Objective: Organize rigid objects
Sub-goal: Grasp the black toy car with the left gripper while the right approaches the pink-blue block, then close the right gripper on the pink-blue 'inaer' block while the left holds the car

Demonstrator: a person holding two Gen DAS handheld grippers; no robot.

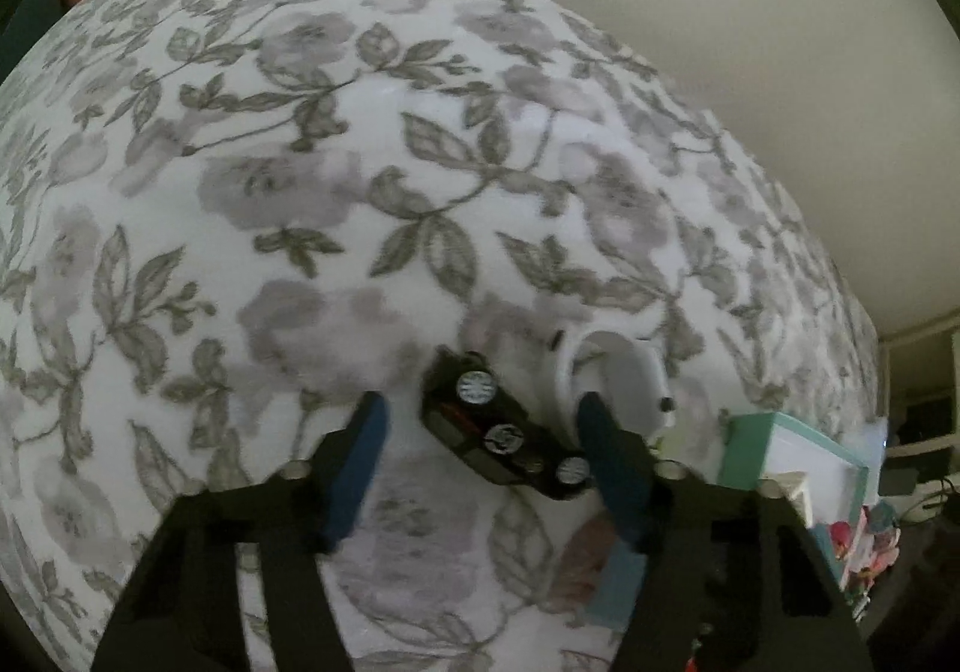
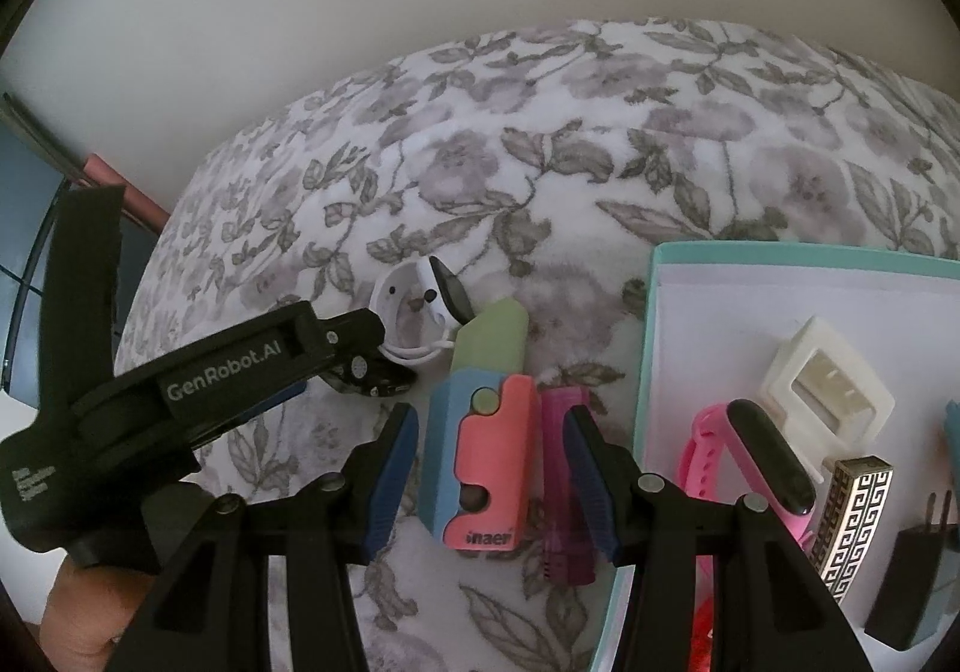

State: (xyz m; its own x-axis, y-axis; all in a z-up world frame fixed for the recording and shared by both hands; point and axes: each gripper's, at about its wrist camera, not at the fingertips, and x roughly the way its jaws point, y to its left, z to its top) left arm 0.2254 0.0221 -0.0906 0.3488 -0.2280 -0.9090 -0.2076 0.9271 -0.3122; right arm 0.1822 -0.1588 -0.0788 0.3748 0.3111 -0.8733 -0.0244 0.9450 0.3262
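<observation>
In the left wrist view a black toy car (image 1: pixel 504 426) lies on its side on the floral bedspread (image 1: pixel 360 192), between the tips of my open left gripper (image 1: pixel 480 414). A white charger case (image 1: pixel 612 378) lies just behind it. In the right wrist view my open right gripper (image 2: pixel 489 426) straddles a pink, blue and green plastic toy (image 2: pixel 486 432) and a magenta comb-like piece (image 2: pixel 561 480). The left gripper (image 2: pixel 336 354) shows at the left over the car (image 2: pixel 384 378).
A teal-rimmed white box (image 2: pixel 651 348) at the right holds a pink wristband (image 2: pixel 744 450), a white frame (image 2: pixel 822 378), a patterned bar (image 2: pixel 852 522) and a black plug (image 2: pixel 918 576). The box also shows in the left wrist view (image 1: pixel 798 450). A wall lies beyond the bed.
</observation>
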